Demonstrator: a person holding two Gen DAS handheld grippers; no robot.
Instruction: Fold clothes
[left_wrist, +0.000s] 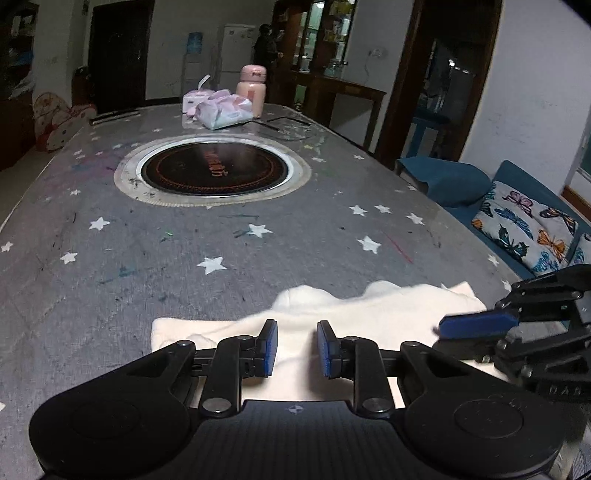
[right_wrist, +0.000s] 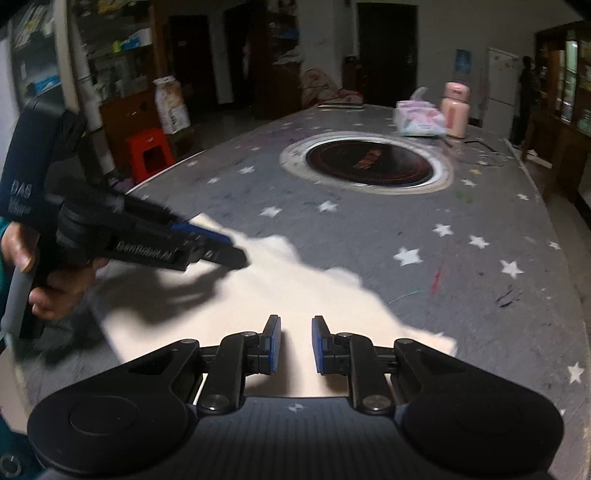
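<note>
A: Two grippers are hovering over one white garment (left_wrist: 369, 314), which is lying on the near part of the grey starred counter (left_wrist: 221, 236), well short of the round black hotplate (left_wrist: 214, 170).

B: Are they holding any of it?

A: Neither seems to be. The left gripper (left_wrist: 296, 349) is showing its blue pads parted, with plain white cloth visible in the gap and nothing pinched. The right gripper (right_wrist: 296, 345) is looking the same way: pads apart, cloth below.

B: How is the garment sitting?

A: It is lying mostly flat, with a lumpy, bunched far edge (two soft humps are showing in the left view). The right-hand corner is running out toward the counter's edge.

B: So which step is this?

A: Hard to settle. Flat cloth with both grippers empty above it is fitting either a spreading-out stage or a pause between folds, and I cannot tell how many layers are lying there.

B: And the next move?

A: Whichever it is, any grasp is calling for a pad slipped under a thin edge without dragging the whole piece, and both grippers lifting evenly so the cloth is not twisting. The pink bottle (left_wrist: 251, 92) and the packs (left_wrist: 225, 110) are standing well clear.
</note>
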